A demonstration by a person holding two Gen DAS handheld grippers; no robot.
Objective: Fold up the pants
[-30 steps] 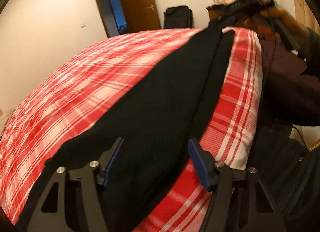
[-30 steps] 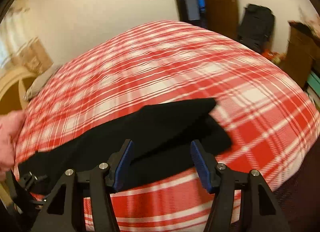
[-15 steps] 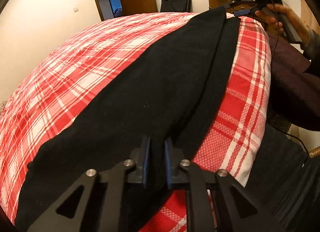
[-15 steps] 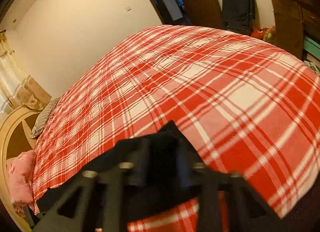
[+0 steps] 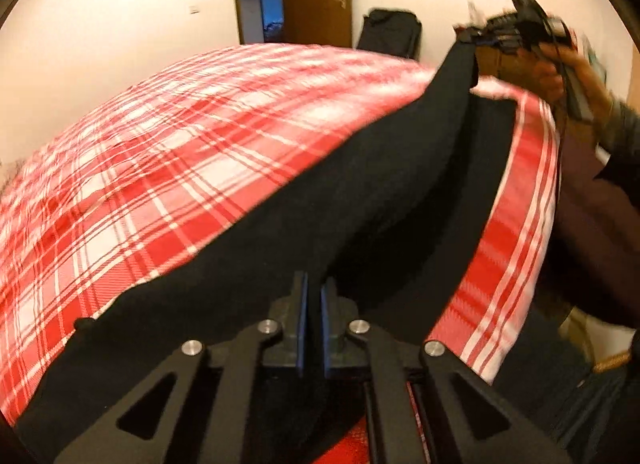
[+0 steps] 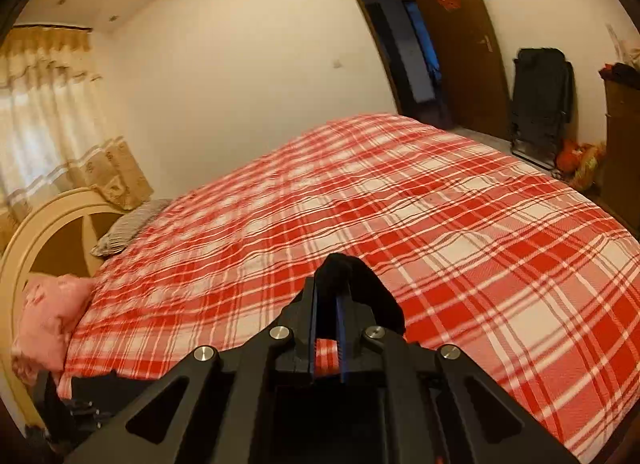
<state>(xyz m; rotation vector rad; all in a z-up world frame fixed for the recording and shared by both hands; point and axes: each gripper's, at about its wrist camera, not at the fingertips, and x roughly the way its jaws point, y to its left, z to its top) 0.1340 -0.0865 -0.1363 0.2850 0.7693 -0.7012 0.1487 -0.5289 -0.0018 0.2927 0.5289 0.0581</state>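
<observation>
**Operator:** Bedroom with a red plaid bed (image 5: 200, 168), brown door behind. From the left wrist view, my left claw (image 5: 313, 316) has its pads pressed together on the near end of the black pants (image 5: 360, 192), which run along the bed's right edge. At the far end, my right claw (image 5: 486, 34), with the hand (image 5: 572, 76) behind it, lifts the other end off the cover.

**Observer:** And the right wrist view?

**Operator:** Same bed (image 6: 400, 192), headboard and a pink pillow (image 6: 48, 316) at left. The right claw (image 6: 328, 304) is closing on a bunch of black cloth (image 6: 340, 268) that shows between the pads.

**Observer:** How far along?

**Operator:** Early, I judge. The pants lie lengthwise, legs seemingly one over the other; the end-to-end fold is not made yet.

**Observer:** Any change from a second ago?

**Operator:** Both claws stood spread over the flat pants then. Now both pinch, and the far end has risen.
</observation>
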